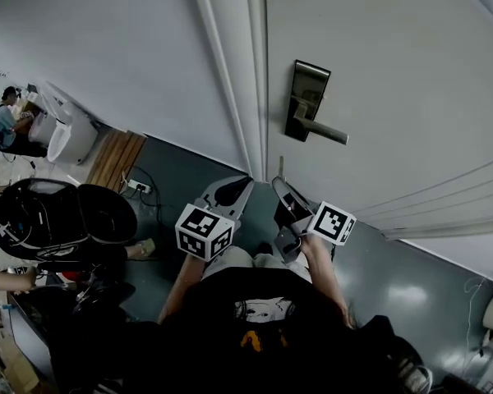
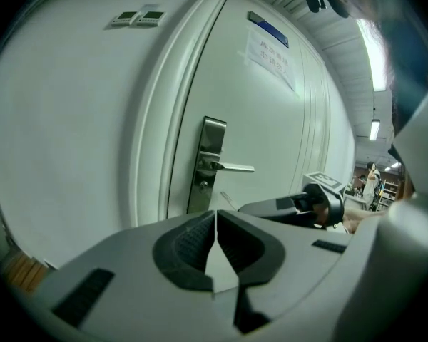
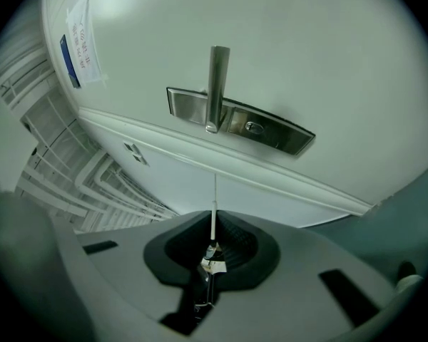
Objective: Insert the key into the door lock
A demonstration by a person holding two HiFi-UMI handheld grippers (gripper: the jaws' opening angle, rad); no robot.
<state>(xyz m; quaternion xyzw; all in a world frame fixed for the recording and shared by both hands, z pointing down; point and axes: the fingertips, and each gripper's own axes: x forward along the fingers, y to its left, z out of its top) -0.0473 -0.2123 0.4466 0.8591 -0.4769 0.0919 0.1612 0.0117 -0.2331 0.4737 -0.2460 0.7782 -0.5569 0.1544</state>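
A white door (image 1: 394,72) carries a metal lock plate (image 1: 306,98) with a lever handle (image 1: 322,130). In the right gripper view the plate (image 3: 271,128) lies sideways, with the keyhole (image 3: 254,127) just right of the handle (image 3: 217,84). My right gripper (image 3: 212,223) is shut on a thin key (image 3: 214,204) whose blade points at the door below the plate, well short of it. In the head view the key (image 1: 280,167) sticks up from the right gripper (image 1: 278,184). My left gripper (image 2: 215,216) is shut and empty, beside the right one, low before the door.
The door frame (image 1: 230,72) and a white wall (image 1: 107,39) lie to the left. A paper notice (image 2: 271,54) hangs high on the door. Behind, a black bag (image 1: 57,216), a power strip (image 1: 138,187) on the floor, and a seated person (image 1: 4,125) at far left.
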